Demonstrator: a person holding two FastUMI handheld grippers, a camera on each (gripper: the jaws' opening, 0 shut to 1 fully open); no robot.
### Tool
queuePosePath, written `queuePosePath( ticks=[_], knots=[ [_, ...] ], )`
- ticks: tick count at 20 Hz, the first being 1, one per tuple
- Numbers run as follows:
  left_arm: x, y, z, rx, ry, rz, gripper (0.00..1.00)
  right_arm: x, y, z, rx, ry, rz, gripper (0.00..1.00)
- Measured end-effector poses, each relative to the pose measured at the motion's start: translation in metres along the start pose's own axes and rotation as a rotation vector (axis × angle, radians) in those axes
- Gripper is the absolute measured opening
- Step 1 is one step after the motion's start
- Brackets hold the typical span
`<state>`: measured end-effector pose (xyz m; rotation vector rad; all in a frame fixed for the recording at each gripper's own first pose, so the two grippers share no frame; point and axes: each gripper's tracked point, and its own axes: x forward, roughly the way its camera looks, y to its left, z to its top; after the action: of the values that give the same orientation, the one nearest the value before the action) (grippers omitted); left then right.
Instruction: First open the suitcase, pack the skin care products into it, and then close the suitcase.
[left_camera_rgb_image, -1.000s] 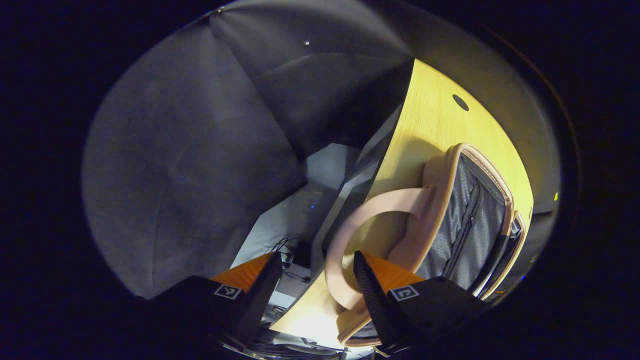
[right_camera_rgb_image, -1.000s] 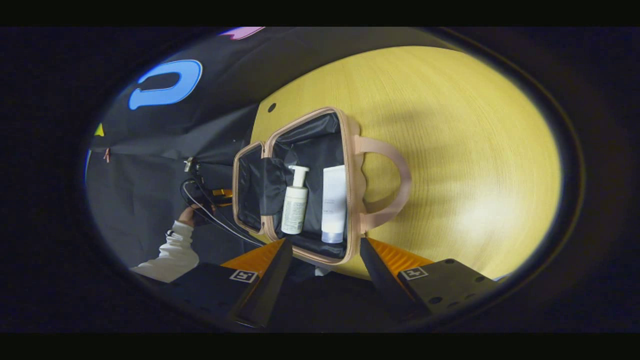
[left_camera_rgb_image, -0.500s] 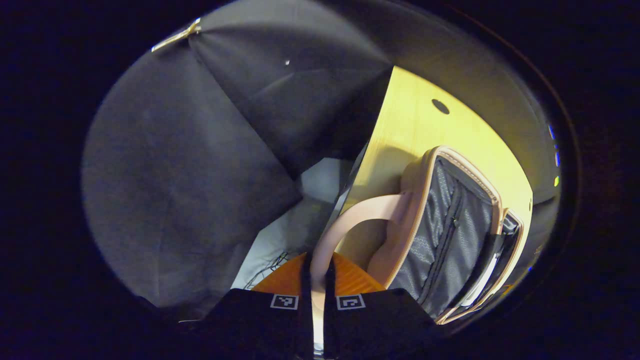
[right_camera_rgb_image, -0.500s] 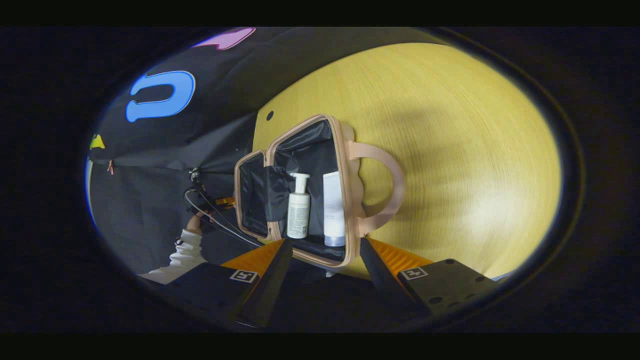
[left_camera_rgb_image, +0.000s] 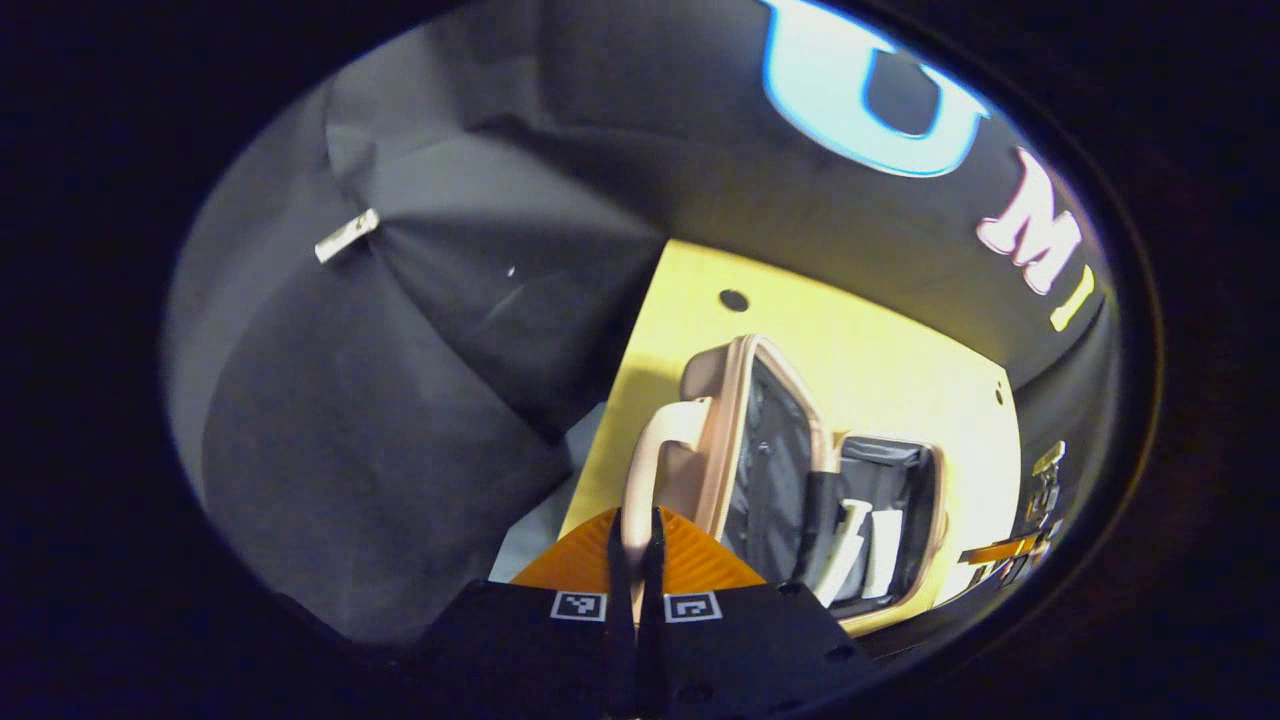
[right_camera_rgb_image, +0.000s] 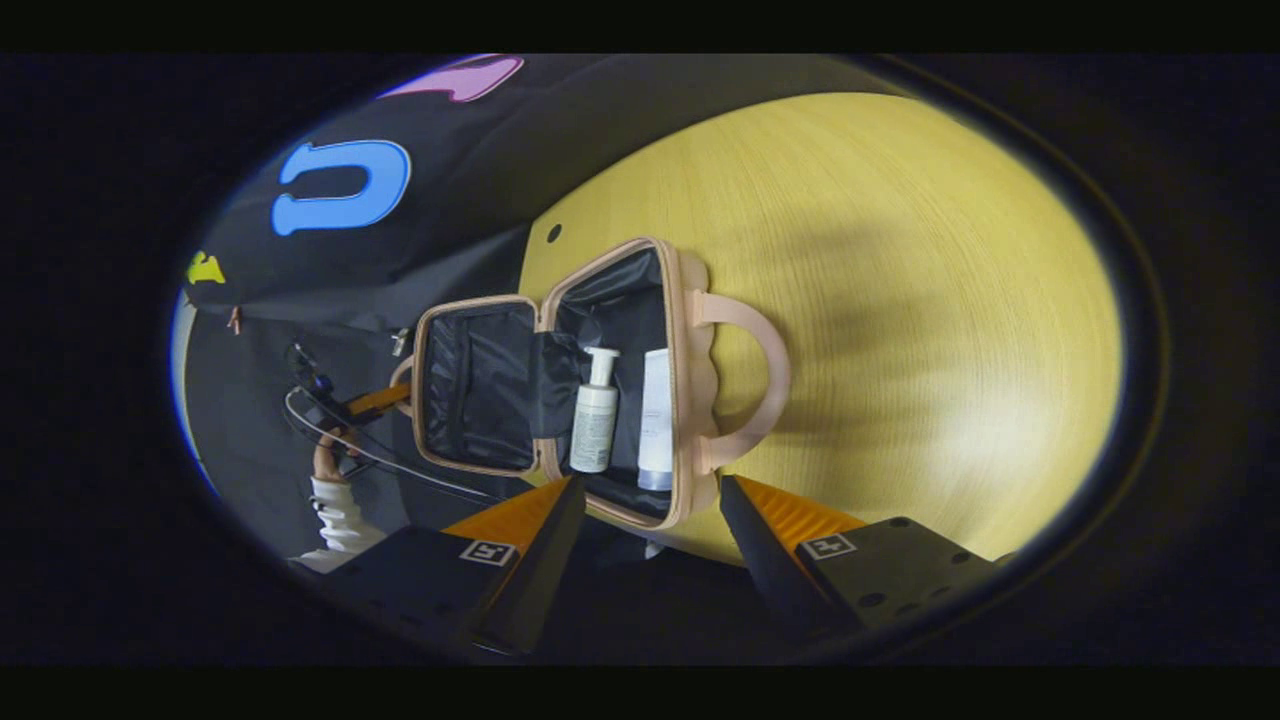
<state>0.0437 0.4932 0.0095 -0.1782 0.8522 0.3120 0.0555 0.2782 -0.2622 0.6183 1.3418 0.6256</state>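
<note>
The pink suitcase (right_camera_rgb_image: 680, 300) lies open on the yellow table (right_camera_rgb_image: 900, 300). A white pump bottle (right_camera_rgb_image: 595, 425) and a white tube (right_camera_rgb_image: 657, 420) lie side by side in its black-lined base. My left gripper (left_camera_rgb_image: 635, 570) is shut on the lid's pink handle (left_camera_rgb_image: 655, 450) and holds the lid (left_camera_rgb_image: 775, 480) tilted up off the table. In the right gripper view the lid (right_camera_rgb_image: 470, 385) stands at the left with its lining facing me. My right gripper (right_camera_rgb_image: 645, 510) is open, just short of the base's near rim, with nothing between its fingers.
The base's own handle (right_camera_rgb_image: 760, 370) lies flat on the table to the right. A hand (right_camera_rgb_image: 325, 465) with a white sleeve holds the left gripper beyond the table's left edge, with cables beside it. Bare wood stretches to the right of the suitcase.
My left gripper has shut on the lid's handle and lifted it, swinging the lid up from lying flat. The right gripper has barely moved.
</note>
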Motion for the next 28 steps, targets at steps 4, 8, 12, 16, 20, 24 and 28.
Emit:
queuePosePath(
  ticks=[4,8,12,16,20,24,28],
  knots=[
    [-0.052,-0.09,0.01,0.116,-0.08,-0.043,0.06,-0.026,-0.006,-0.005,-0.012,-0.009,0.034,0.87],
    [-0.083,-0.203,0.003,0.179,-0.137,-0.166,0.06,-0.062,-0.026,-0.014,-0.03,-0.039,0.034,0.87],
    [-0.078,-0.324,-0.023,0.134,-0.102,-0.408,0.06,-0.1,-0.051,-0.021,0.0,-0.081,0.036,0.87],
    [-0.035,-0.403,-0.065,0.129,-0.023,-0.514,0.06,-0.142,-0.075,-0.015,0.047,-0.17,0.024,0.87],
    [0.011,-0.447,-0.113,0.242,0.096,-0.512,0.06,-0.174,-0.097,-0.023,0.108,-0.229,0.007,0.87],
    [0.05,-0.457,-0.14,0.267,0.204,-0.494,0.07,-0.179,-0.12,-0.035,0.183,-0.265,-0.008,0.87],
    [0.065,-0.464,-0.161,0.336,0.255,-0.487,0.08,-0.19,-0.135,-0.039,0.228,-0.318,-0.041,0.87]
  ],
)
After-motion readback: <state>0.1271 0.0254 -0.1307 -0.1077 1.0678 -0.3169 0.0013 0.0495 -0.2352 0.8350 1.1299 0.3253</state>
